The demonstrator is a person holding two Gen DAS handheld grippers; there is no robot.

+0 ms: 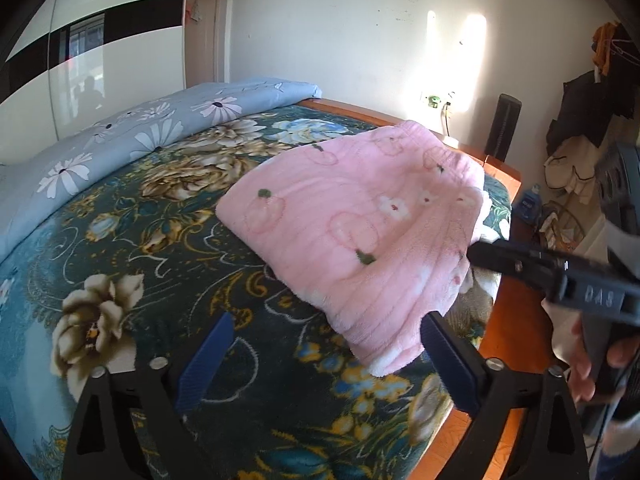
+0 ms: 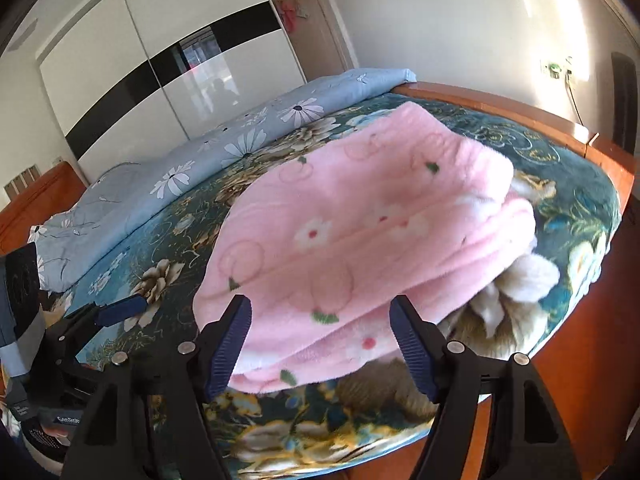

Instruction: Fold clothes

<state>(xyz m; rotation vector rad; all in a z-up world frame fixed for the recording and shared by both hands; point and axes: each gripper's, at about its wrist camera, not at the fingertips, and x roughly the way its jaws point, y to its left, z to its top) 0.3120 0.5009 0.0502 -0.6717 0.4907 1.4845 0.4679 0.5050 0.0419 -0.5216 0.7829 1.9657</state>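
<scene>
Toward twelve o'clock on the bed [image 2: 576, 184], I am reaching both spread claws, left claw [image 1: 326, 354] and right claw [image 2: 320, 328], around the folded pink garment [image 2: 360, 232]; gripping its near edge evenly should keep layers aligned.

L claw [image 1: 326, 350] jaws wide apart, R claw [image 2: 322, 338] jaws spread too, both empty

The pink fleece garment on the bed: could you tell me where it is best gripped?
Probably the stacked near edge of the pink fleece garment: its layers face the open right gripper and overhang the bedspread slightly, so come in level from the front.
</scene>
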